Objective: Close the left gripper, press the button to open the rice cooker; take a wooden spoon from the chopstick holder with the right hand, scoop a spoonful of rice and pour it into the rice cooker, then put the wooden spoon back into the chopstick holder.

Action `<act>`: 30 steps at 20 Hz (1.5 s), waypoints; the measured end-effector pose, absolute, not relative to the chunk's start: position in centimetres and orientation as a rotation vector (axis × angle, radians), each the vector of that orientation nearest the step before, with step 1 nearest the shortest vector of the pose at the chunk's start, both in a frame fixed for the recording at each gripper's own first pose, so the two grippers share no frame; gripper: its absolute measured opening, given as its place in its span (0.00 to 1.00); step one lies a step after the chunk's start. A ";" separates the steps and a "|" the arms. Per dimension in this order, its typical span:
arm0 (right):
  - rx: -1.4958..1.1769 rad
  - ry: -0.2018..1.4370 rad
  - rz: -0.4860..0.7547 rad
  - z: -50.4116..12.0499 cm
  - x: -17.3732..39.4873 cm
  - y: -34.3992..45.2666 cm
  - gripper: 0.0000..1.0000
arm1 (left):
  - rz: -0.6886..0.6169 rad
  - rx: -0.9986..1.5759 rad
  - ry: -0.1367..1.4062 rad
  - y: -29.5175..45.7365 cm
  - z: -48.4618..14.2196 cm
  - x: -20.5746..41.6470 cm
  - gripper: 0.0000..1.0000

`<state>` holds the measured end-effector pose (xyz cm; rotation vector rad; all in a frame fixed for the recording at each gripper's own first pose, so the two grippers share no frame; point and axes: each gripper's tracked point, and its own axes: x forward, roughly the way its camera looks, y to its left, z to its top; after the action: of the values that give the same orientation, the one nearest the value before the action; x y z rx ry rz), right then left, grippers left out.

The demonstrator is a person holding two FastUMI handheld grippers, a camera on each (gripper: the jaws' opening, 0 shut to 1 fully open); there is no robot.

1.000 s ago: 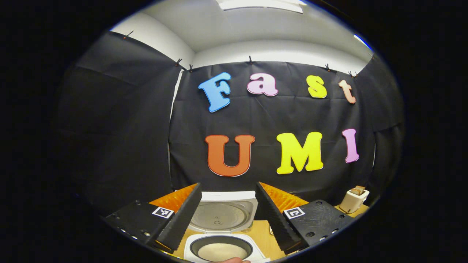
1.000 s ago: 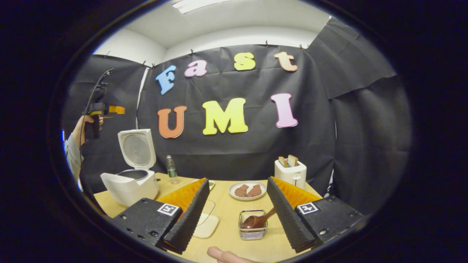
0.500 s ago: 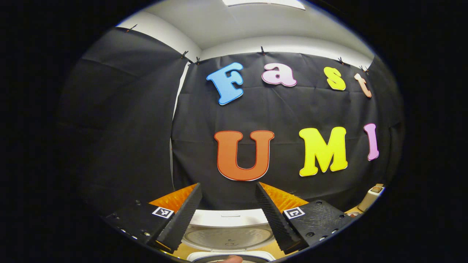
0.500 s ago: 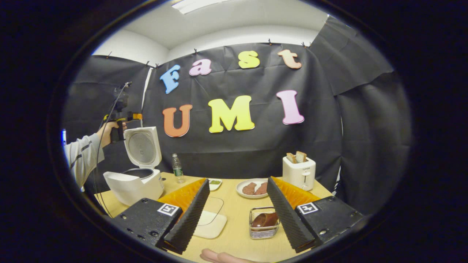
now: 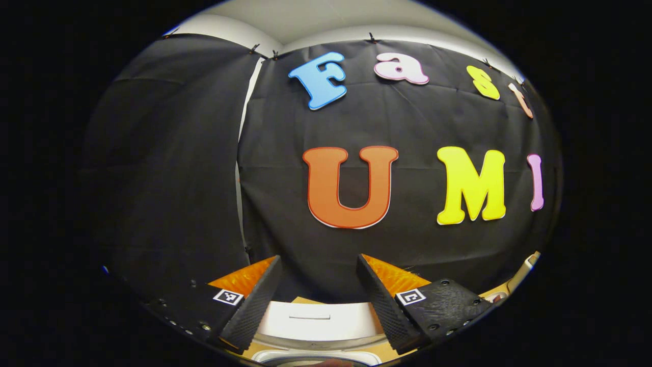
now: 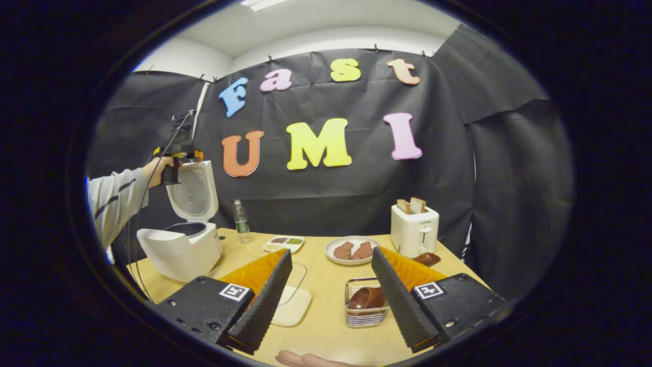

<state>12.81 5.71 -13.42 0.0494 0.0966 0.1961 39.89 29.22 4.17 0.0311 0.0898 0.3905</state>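
The wooden spoon (image 6: pixel 368 298) lies in the wire chopstick holder (image 6: pixel 364 315) on the desk (image 6: pixel 326 326), between the open, empty right gripper (image 6: pixel 330 290) fingers. Likely light and rigid; grasp its handle. The left gripper (image 5: pixel 318 295), open, hovers above the rice cooker (image 6: pixel 178 244) lid.

Pale wood table (image 6: pixel 326 326). Far left: open rice cooker (image 6: pixel 178 250), bottle (image 6: pixel 240 221). Centre: clear-lidded white box (image 6: pixel 290 303), wire holder (image 6: pixel 364 303). Far: sauce dish (image 6: pixel 283 243), plate (image 6: pixel 351 251), toaster (image 6: pixel 414 230).

Rice cooker (image 6: pixel 178 250) far left on table (image 6: pixel 326 326); toaster (image 6: pixel 414 232) behind plate (image 6: pixel 351 251)
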 end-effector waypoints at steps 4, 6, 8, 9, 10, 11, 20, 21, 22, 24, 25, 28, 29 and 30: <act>0.046 0.084 0.183 -12.7 10.6 5.3 1.00 | 0.368 0.032 0.108 28.5 4.5 39.5 0.99; 0.051 0.070 0.178 -12.1 9.1 4.9 1.00 | 0.367 0.025 0.119 28.0 4.6 38.6 0.99; 0.045 0.064 0.174 -11.9 7.5 4.6 1.00 | 0.366 0.025 0.132 27.4 3.6 36.1 1.00; 0.045 0.057 0.172 -11.7 6.6 4.4 1.00 | 0.365 0.025 0.137 27.1 3.5 35.5 0.98; 0.042 0.053 0.171 -11.6 5.7 4.3 1.00 | 0.361 0.025 0.143 26.8 3.3 34.8 1.00; 0.040 0.049 0.172 -11.5 4.8 4.2 0.94 | 0.358 0.025 0.148 26.5 3.2 34.2 0.98; 0.062 0.037 0.199 -12.8 -0.7 3.7 0.94 | 0.356 -0.001 0.211 25.0 -1.0 27.6 0.98; 0.061 0.036 0.202 -13.0 -1.1 3.7 0.94 | 0.355 -0.009 0.227 24.7 -1.9 26.8 0.98; 0.051 0.043 0.207 -13.2 -1.4 3.9 1.00 | 0.350 -0.005 0.224 24.4 -2.4 26.1 0.98; 0.045 0.043 0.221 -13.3 -2.4 4.4 1.00 | 0.334 0.001 0.251 23.8 -4.1 24.9 0.98; 0.050 0.035 0.232 -13.1 -3.1 4.7 1.00 | 0.331 0.002 0.275 23.6 -5.1 24.3 0.98; 0.037 0.028 0.254 -13.5 -4.7 5.4 0.94 | 0.324 0.004 0.343 22.9 -7.7 22.7 0.97; 0.031 0.024 0.260 -13.4 -5.4 5.6 0.94 | 0.318 -0.002 0.380 22.5 -8.8 22.1 0.97; 0.027 0.017 0.267 -13.3 -6.0 5.8 1.00 | 0.321 0.000 0.405 22.3 -9.5 21.6 0.97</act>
<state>-6.04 5.82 -13.30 0.0269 0.0172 0.2671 21.59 22.28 -9.47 0.0004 0.4055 0.3212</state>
